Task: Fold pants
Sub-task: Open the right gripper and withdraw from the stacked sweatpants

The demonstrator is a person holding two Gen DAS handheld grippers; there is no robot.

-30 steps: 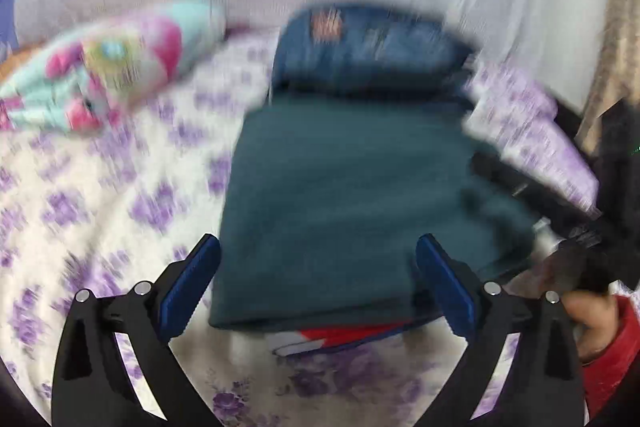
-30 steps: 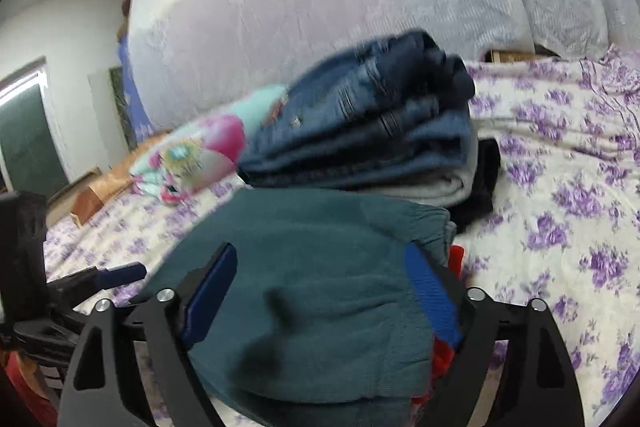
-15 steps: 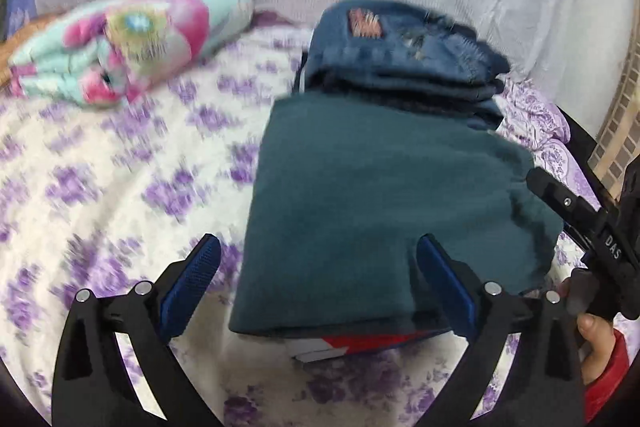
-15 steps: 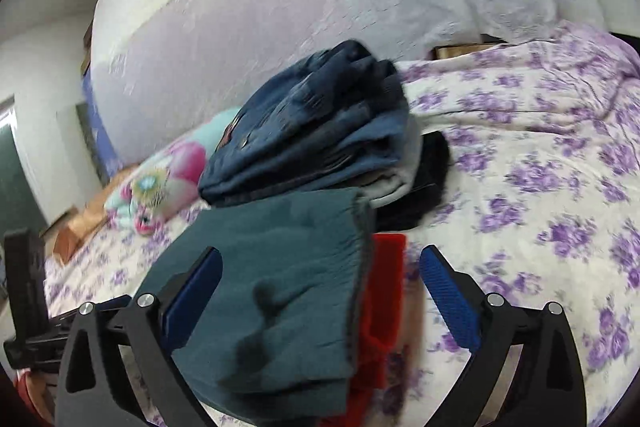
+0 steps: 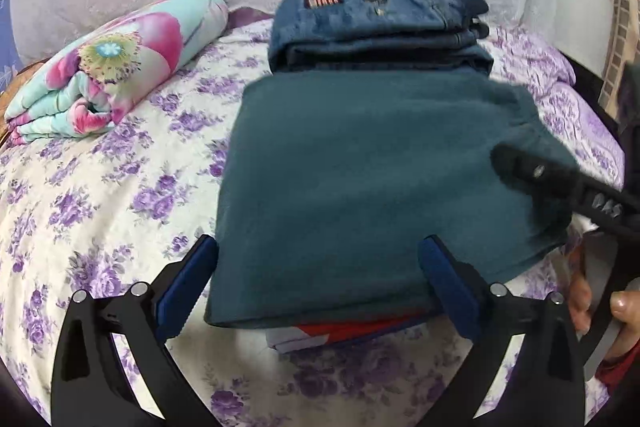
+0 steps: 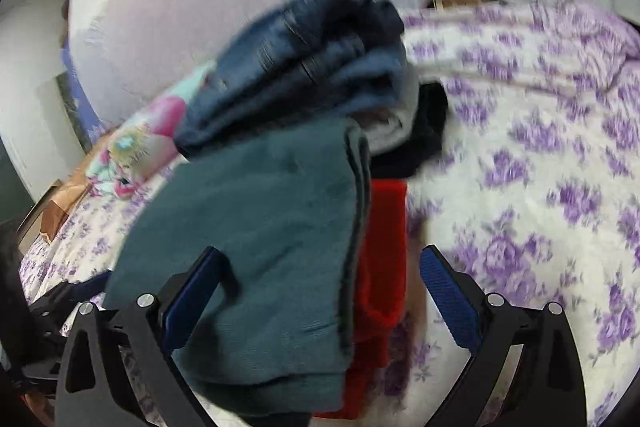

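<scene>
The right gripper now stands fully spread, wider than a second ago, its blue pads pressing on nothing; the folded teal pants lie below and between the fingers, with a red garment under their right edge. A second ago this view showed the right pad against the teal cloth; now that pad sits over the bed's floral sheet, apart from the fabric. The left gripper is open as before, its pads on either side of the near hem of the teal pants and not pinching it. In the left wrist view the pants lie flat and squared on the bed, atop the red and white garment peeking out at the near edge. Just behind them sits the stack of folded jeans, and to the left a rolled floral blanket. No containers are in view. A hand grips the other tool's handle at the right edge.
</scene>
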